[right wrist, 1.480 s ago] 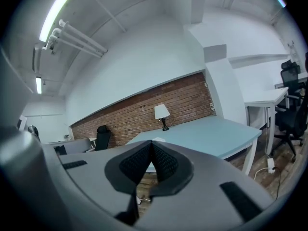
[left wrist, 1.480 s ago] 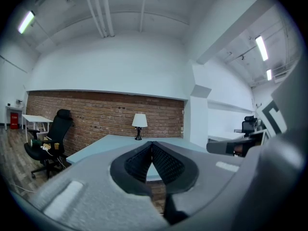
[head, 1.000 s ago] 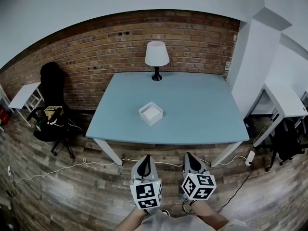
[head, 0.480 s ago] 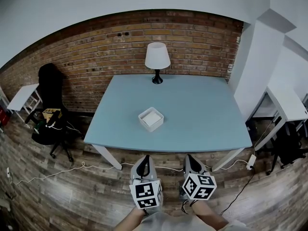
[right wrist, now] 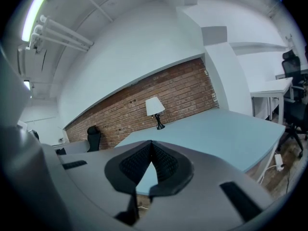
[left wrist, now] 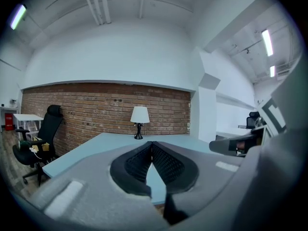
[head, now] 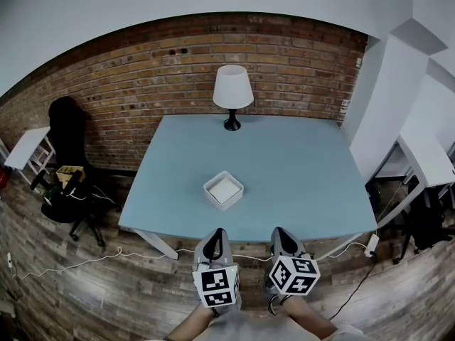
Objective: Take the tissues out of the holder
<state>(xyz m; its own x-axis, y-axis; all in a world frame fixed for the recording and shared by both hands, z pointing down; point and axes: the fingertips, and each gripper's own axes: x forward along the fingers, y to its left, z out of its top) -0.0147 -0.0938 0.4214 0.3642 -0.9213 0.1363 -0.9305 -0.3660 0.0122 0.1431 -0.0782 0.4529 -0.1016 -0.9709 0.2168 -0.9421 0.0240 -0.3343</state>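
1 tissue holder [head: 223, 190] mid tabletop [head: 306, 169] | 1 lamp [head: 232, 94] far edge | 2 tongs near: left tongs [head: 217, 233], right tongs [head: 279, 231], both closed, empty

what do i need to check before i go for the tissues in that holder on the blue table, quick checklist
1. Is the tissue holder in sight and upright on the table: ok.
2. Are tissues showing inside it: ok, white fill is visible.
3. Are the left gripper jaws open for a grasp: not ok, shut and empty.
4. Are the right gripper jaws open: not ok, shut and empty.
5. Are the grippers at the holder: not ok, both are apart from it, by the table's near edge.
6. Is the way in free: ok, the lamp stands at the far edge.
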